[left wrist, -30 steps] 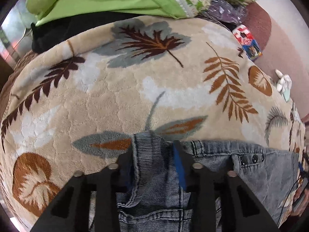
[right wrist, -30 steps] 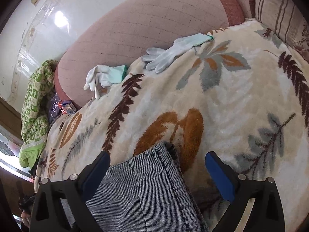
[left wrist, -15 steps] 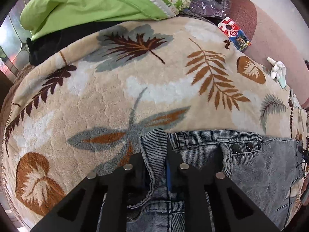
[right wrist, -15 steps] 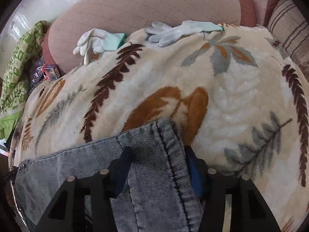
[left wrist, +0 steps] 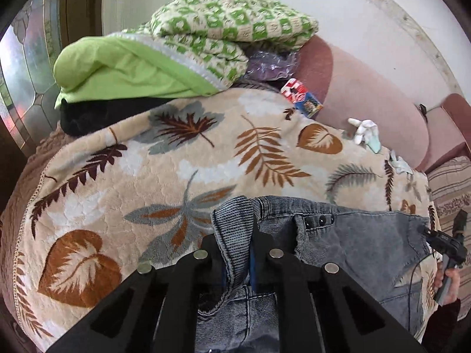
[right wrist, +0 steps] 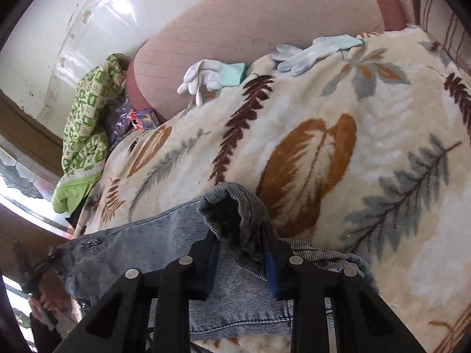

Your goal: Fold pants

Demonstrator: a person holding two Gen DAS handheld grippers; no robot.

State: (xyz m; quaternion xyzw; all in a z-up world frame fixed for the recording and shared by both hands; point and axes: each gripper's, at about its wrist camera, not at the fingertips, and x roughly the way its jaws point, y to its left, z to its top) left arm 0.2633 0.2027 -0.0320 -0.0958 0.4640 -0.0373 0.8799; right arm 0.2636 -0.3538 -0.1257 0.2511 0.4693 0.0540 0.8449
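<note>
Denim pants (left wrist: 353, 235) bunched in both claws: left gripper (left wrist: 238, 253) and right gripper (right wrist: 240, 253) clamped tight.

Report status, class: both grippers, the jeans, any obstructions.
Left gripper shut on jeans waistband. Right gripper shut on jeans corner. White gloves lie beyond, apart.

The grey-blue washed denim pants (left wrist: 353, 241) lie across a leaf-patterned blanket (left wrist: 206, 153), the waistband facing the far side with three dark snap buttons showing near its middle. One waistband corner is bunched and lifted into a fold; the opposite corner (right wrist: 235, 206) is likewise raised and curled open.
</note>
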